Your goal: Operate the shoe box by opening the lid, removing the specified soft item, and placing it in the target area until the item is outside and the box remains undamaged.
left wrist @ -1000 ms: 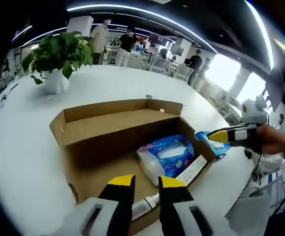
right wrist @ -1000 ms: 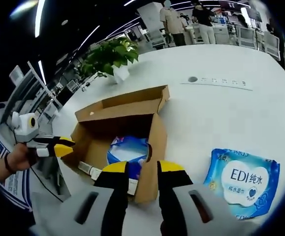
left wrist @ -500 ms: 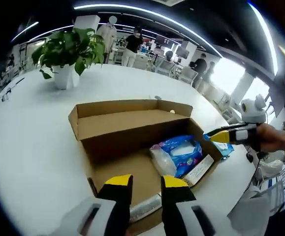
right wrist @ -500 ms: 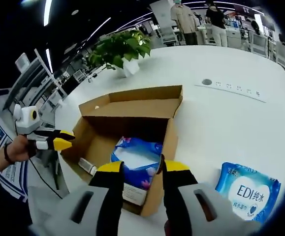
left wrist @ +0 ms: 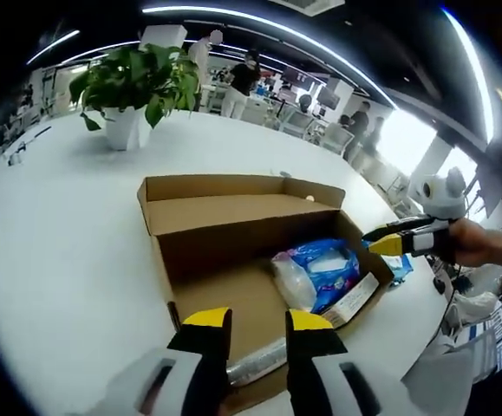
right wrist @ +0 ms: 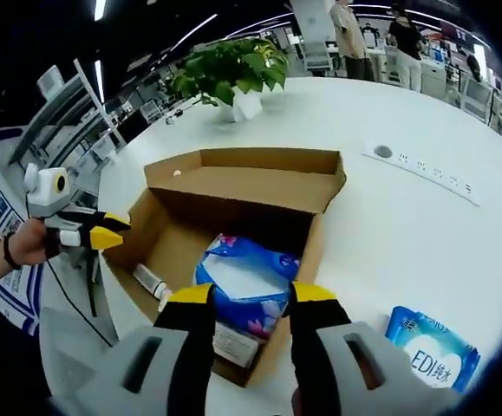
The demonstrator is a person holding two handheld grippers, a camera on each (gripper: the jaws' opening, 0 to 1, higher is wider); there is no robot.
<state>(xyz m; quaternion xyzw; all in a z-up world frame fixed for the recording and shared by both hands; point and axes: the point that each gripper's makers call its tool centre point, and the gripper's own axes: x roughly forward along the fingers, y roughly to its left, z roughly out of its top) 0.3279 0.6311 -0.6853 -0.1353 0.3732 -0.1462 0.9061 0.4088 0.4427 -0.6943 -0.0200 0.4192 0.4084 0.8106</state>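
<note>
Left claw (left wrist: 255, 319): jaws apart, nothing between them, above the near wall of the shoe box (left wrist: 200, 263). Right claw (right wrist: 251, 296): jaws apart, nothing held, over the box's end. Shoe box: cardboard, lid folded back, on white desk (left wrist: 55, 251). Contents: blue soft pack (right wrist: 244, 282) with a clear plastic bag (left wrist: 291, 282) beside it, a flat printed carton (left wrist: 352, 299), a silvery tube (left wrist: 257, 361) partly hidden behind the left jaws. Outside the box: blue wipes pack (right wrist: 431, 357), lettering cut off at the edge. Potted plant (left wrist: 133, 87) beyond.

One box (right wrist: 233, 186), two wipe packs (right wrist: 244, 282) (right wrist: 430, 353), one plant (right wrist: 230, 71).
</note>
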